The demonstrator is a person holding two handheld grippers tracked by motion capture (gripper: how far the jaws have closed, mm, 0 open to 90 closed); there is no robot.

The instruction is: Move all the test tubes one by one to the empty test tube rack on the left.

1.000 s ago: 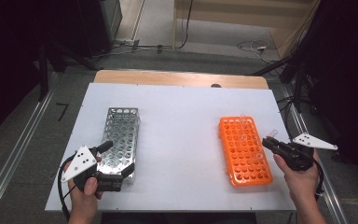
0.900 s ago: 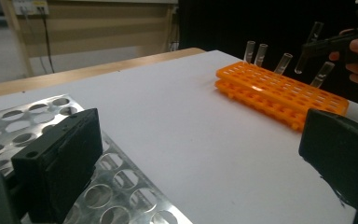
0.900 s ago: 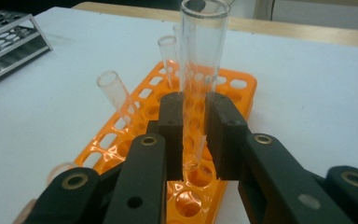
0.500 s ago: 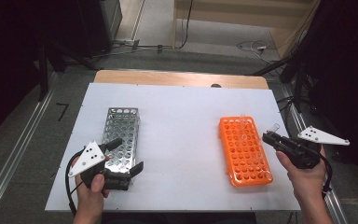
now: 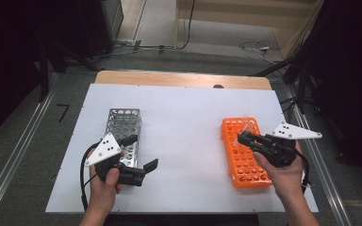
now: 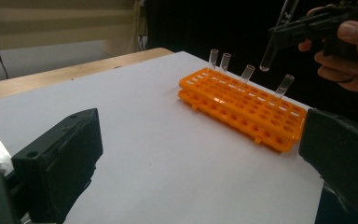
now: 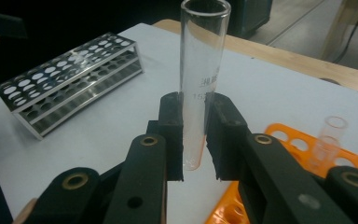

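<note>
My right gripper (image 7: 196, 116) is shut on a clear glass test tube (image 7: 200, 84), held upright between its pads. In the high view this gripper (image 5: 242, 137) hovers over the orange rack (image 5: 243, 150) at the right of the table. The left gripper view shows the held tube (image 6: 274, 44) lifted above that rack (image 6: 242, 105), where several more tubes stand. My left gripper (image 5: 141, 151) stands open with nothing between its jaws, at the near end of the metal rack (image 5: 122, 129).
A white sheet (image 5: 184, 122) covers the table, with a wooden edge (image 5: 184, 79) at the back. Cables (image 5: 254, 46) lie on the floor beyond. One tube (image 7: 328, 140) stands in the orange rack close to my right jaw.
My right gripper has risen and moved left over the orange rack with the tube in it. The left gripper has shifted right and up a little, staying open.
</note>
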